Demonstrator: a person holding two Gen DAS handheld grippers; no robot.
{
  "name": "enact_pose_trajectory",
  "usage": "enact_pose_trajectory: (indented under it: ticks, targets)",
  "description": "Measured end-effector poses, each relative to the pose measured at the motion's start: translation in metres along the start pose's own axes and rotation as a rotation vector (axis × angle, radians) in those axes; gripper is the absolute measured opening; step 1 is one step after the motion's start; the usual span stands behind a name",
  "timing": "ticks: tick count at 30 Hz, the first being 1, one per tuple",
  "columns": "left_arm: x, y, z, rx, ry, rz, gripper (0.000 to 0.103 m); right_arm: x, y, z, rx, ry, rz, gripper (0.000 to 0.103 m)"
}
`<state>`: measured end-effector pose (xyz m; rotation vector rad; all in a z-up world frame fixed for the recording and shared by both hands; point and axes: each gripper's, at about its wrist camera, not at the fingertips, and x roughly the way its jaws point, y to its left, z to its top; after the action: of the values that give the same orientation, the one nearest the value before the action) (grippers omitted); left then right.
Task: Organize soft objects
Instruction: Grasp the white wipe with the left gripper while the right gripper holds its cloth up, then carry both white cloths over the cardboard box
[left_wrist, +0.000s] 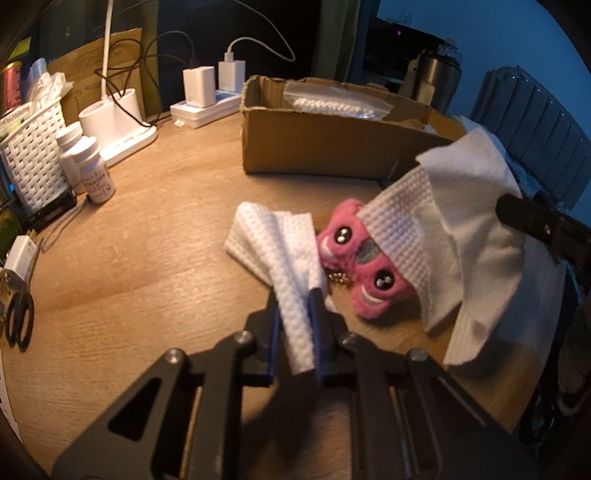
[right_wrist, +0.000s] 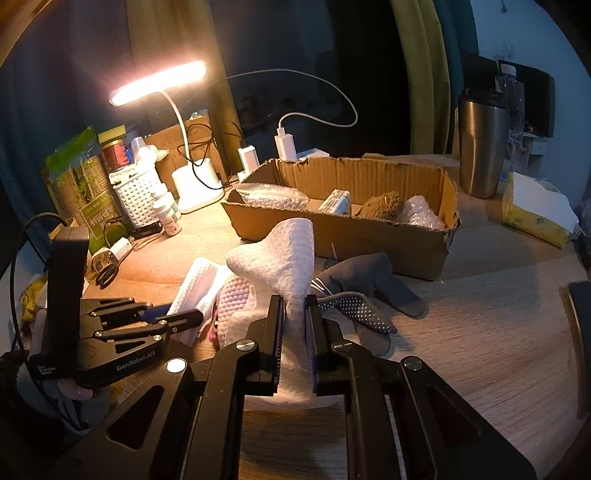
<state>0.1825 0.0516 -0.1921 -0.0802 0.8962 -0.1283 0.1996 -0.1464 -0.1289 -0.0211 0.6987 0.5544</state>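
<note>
My left gripper (left_wrist: 295, 295) is shut on a strip of white waffle-textured cloth (left_wrist: 269, 236) that fans out onto the wooden table. Just to its right lies a pink plush toy (left_wrist: 351, 258), half covered by a larger white cloth (left_wrist: 443, 221). My right gripper (right_wrist: 294, 301) is shut on that bunched white cloth (right_wrist: 280, 251), which stands up between its fingers. Seen from the right wrist view, the left gripper (right_wrist: 188, 315) sits at the left, held by a hand. I cannot tell whether both hold one cloth. A grey dotted glove (right_wrist: 354, 295) lies beside the right gripper.
An open cardboard box (right_wrist: 332, 229) holding bags and packing stands behind the cloths. At the left are a lit desk lamp (right_wrist: 159, 83), a white woven basket (left_wrist: 33, 158), pill bottles (left_wrist: 92, 170), chargers and scissors (left_wrist: 18, 317). A steel tumbler (right_wrist: 482, 144) and a yellow tissue pack (right_wrist: 535, 210) stand at the right.
</note>
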Motion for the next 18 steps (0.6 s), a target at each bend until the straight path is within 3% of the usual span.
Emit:
enact_pose_trajectory:
  ticks: [18]
  targets:
    - [-0.066,-0.002,0.029,-0.022,-0.172,-0.045,0.012,-0.033,0.003,0.024,-0.035,-0.097,-0.01,0.012]
